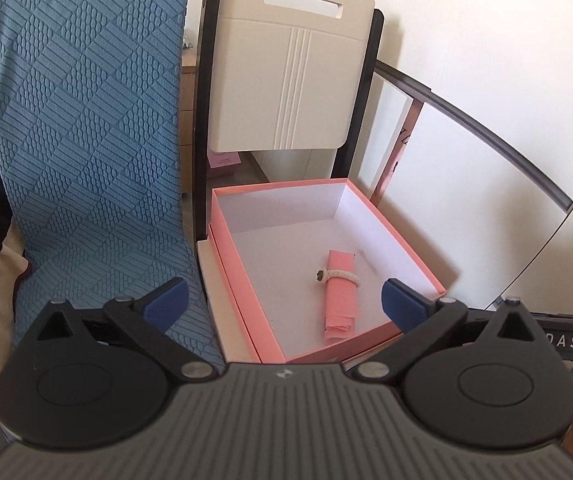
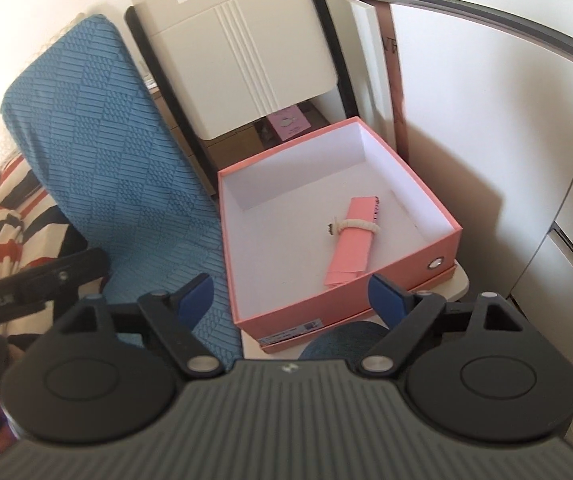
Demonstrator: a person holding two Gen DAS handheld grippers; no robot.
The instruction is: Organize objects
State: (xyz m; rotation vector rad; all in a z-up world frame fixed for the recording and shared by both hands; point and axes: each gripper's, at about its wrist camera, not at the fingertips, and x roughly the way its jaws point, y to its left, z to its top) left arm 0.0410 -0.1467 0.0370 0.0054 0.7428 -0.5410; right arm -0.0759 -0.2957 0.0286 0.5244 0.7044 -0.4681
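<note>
Above the pink box (image 1: 228, 240), both grippers are tilting downward.
The left gripper (image 1: 284, 304) and right gripper (image 2: 292, 298) are gaping wide, empty, short of the rolled pink cloth (image 1: 340, 292).

White letters "DAS" stand on a black bar (image 1: 566, 340) at right.
</note>
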